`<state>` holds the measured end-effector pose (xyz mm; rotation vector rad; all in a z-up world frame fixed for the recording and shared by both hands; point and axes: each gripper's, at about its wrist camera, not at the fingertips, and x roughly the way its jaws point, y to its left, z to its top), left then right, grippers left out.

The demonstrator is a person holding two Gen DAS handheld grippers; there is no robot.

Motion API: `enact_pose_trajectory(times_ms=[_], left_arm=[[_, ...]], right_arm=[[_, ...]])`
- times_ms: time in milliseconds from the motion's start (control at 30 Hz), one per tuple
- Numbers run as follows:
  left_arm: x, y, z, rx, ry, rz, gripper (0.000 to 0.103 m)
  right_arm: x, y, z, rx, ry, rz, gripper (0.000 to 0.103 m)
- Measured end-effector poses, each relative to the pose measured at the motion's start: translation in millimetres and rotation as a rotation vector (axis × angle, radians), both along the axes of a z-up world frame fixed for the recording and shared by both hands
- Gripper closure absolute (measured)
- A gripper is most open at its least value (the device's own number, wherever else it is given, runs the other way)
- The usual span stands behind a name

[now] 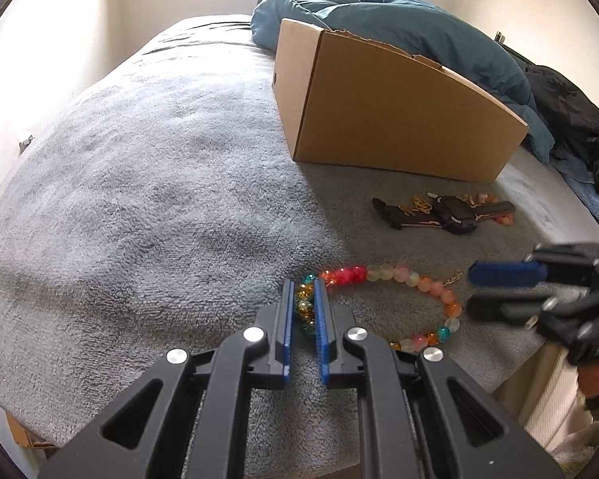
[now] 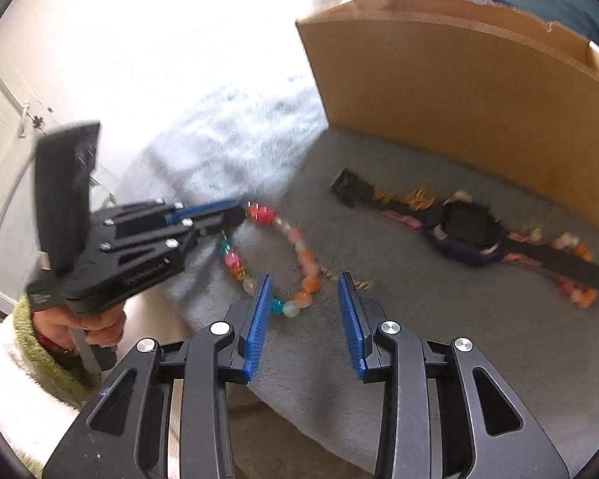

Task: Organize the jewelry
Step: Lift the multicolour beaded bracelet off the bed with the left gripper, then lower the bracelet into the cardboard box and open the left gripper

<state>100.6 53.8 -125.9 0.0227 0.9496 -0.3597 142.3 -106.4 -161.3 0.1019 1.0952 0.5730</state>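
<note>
Left gripper (image 1: 304,311) fingers pinch the bead necklace (image 1: 399,275) on the bed (image 1: 139,199); right gripper (image 2: 305,311) fingers spread wide at 3 o'clock.

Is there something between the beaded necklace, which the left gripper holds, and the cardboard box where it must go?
Nothing visible blocks it. The left gripper is shut on the beaded necklace. Bare blanket lies up to the cardboard box; the watch sits off to the right. Only the box's near wall must be cleared.
</note>
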Motion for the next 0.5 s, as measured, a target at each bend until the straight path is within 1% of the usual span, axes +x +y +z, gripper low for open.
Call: enact_pose_trajectory(times_ms=[33, 100, 167, 233, 333, 500], left_arm=[[0, -1, 0, 0.001, 0.0, 0.0, 0.094], [0, -1, 0, 0.004, -0.003, 0.0, 0.094], [-1, -2, 1, 0.009, -0.007, 0.002, 0.094], [-2, -4, 1, 0.013, -0.013, 0.005, 0.094], [-5, -6, 1, 0.017, -0.024, 0.012, 0.094], [-15, -7, 12, 0.021, -0.047, 0.018, 0.094]], right_arm=[[1, 3, -6, -0.003, 0.024, -0.006, 0.069], [0, 12, -12, -0.018, 0.028, -0.026, 0.072], [1, 15, -14, -0.037, 0.025, -0.046, 0.079], [4, 15, -16, -0.037, 0.039, -0.068, 0.082], [6, 12, -19, -0.025, 0.059, -0.112, 0.094], [-5, 12, -4, -0.023, 0.02, -0.137, 0.096]])
